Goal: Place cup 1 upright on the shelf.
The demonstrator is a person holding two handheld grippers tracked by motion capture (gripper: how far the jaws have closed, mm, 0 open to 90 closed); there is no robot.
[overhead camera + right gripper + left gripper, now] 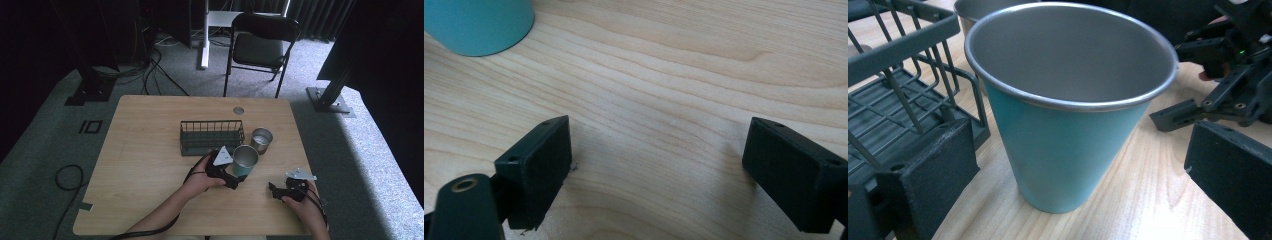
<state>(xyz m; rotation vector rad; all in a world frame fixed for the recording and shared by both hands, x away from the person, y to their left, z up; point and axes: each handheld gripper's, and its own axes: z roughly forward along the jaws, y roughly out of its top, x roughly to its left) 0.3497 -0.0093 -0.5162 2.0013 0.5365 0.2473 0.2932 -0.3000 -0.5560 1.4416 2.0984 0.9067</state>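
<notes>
A teal cup point(245, 161) with a steel inside stands upright on the wooden table point(150, 165), just in front of the wire basket. My left gripper point(234, 174) is at its near-left side. In the left gripper view the teal cup point(1063, 145) stands between the two spread jaws of the left gripper point(1083, 170), which is open, and neither jaw touches it. My right gripper point(273, 189) hovers low over bare wood to the right of the cup. The right gripper point(656, 165) is open and holds nothing, with the teal cup's base point(476, 25) at upper left.
A dark wire basket point(212, 136) sits mid-table, with its corner point(903, 95) close to the left jaw. A bare steel cup point(261, 140) stands to the basket's right, behind the teal one. A black folding chair point(260, 47) stands beyond the table's far edge.
</notes>
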